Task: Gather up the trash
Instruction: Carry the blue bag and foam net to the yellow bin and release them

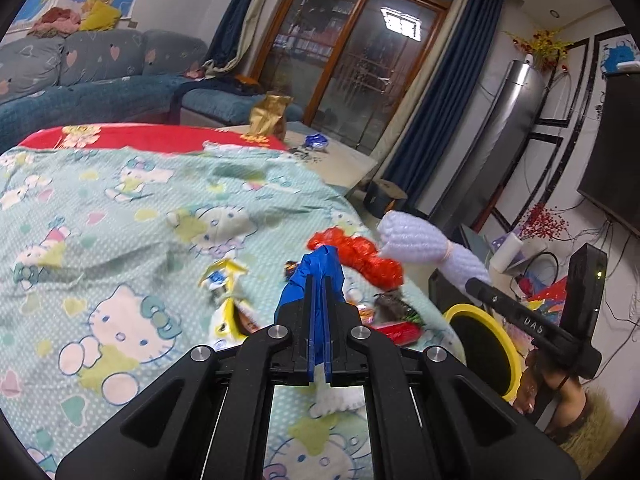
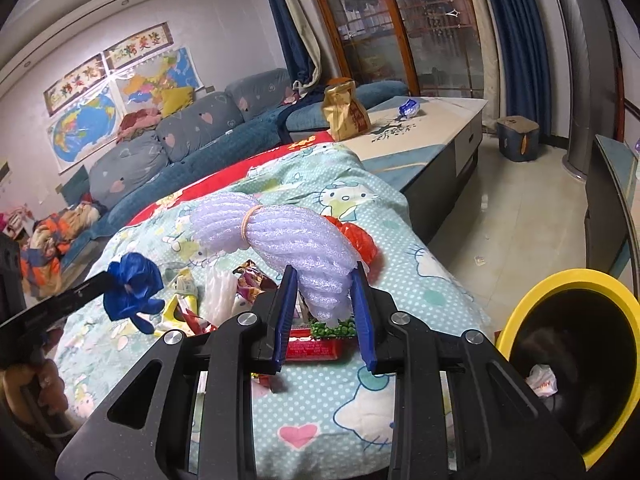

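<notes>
My left gripper [image 1: 319, 280] is shut on a crumpled blue plastic bag [image 1: 316, 274] and holds it above the Hello Kitty blanket [image 1: 120, 216]; the bag also shows in the right wrist view [image 2: 134, 290]. My right gripper [image 2: 324, 276] is shut on a bundle of white foam netting [image 2: 280, 236] tied with a rubber band, lifted over the blanket. A red plastic bag [image 2: 360, 240], snack wrappers [image 2: 248, 278] and a red packet [image 2: 316, 348] lie on the blanket below. A yellow-rimmed black bin [image 2: 576, 356] stands on the floor at the right.
A gold paper bag [image 2: 344, 112] and a blue wrapper [image 2: 408, 108] sit on the low table [image 2: 440, 128] behind. A blue sofa [image 2: 180, 140] runs along the left wall. Tiled floor [image 2: 520, 220] lies to the right of the table.
</notes>
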Motion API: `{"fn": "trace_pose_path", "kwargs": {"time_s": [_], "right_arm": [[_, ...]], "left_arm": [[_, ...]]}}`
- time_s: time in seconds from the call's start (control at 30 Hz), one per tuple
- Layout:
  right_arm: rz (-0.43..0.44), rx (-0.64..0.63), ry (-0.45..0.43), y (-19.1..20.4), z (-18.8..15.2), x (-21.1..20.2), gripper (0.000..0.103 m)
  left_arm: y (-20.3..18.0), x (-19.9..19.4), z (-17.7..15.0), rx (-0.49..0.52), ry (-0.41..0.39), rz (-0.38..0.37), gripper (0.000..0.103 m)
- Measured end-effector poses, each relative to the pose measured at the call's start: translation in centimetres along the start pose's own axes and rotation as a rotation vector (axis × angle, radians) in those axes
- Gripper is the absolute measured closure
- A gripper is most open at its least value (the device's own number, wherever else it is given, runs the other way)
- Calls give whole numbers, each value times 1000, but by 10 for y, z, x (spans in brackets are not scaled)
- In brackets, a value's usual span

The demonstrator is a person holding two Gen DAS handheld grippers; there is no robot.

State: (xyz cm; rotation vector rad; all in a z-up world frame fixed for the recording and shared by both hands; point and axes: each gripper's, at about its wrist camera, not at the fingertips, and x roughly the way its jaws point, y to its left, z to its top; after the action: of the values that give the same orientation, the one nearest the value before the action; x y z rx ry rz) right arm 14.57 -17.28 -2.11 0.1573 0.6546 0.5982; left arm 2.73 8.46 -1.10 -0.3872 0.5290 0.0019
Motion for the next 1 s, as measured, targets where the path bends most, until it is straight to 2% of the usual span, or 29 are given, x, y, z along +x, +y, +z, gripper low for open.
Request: {"fn": "trace_pose_path", "kwargs": {"time_s": [0.5,1.0], "right_arm": [[-55,47,-43,-24,-6,-34,82],[-128,95,-66,-49,-8,-52,82]], "left_arm": [[-49,15,14,90,-12,-111,100],[-87,35,11,153,15,-183,100]]}}
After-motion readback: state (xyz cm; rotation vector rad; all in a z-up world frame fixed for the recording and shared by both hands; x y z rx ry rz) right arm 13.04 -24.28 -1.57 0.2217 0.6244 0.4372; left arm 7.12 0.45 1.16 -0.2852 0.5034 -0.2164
